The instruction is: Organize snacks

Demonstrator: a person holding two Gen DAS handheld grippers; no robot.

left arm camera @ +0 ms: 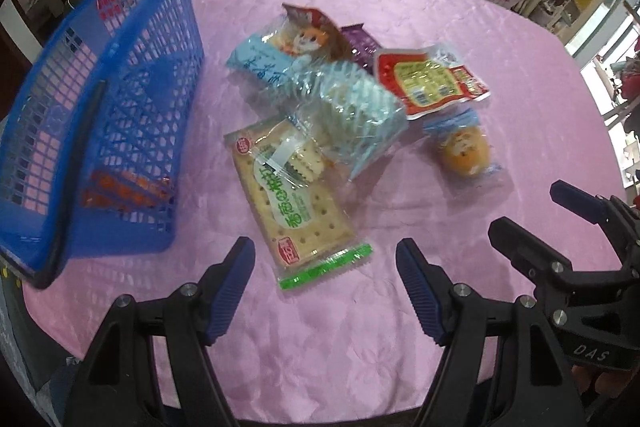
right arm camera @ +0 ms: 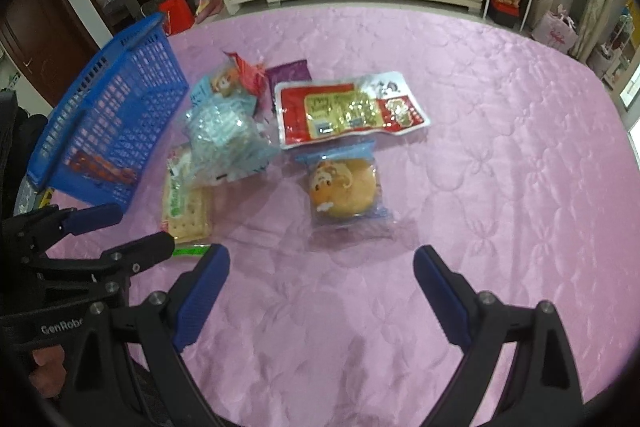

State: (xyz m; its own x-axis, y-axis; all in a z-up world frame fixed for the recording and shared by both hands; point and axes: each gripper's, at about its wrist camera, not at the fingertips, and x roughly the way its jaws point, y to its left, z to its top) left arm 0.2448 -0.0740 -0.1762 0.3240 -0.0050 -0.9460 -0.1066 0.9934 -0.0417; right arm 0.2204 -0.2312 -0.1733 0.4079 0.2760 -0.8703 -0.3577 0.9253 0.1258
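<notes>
Both claws, left (left arm camera: 325,277) and right (right arm camera: 320,279), gaping empty: risk of snagging the overlapping clear-wrapped rectangular cracker packet (left arm camera: 296,195) and dragging its neighbours.

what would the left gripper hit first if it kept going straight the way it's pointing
Most likely the cracker packet: its green-edged end lies just ahead of the open left gripper, between the fingertips. Depth is hard to judge; it might meet the pink tablecloth first.

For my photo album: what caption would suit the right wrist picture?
Open right claw above a wrapped bun on a pink tablecloth, snack packets and blue basket beyond.
</notes>
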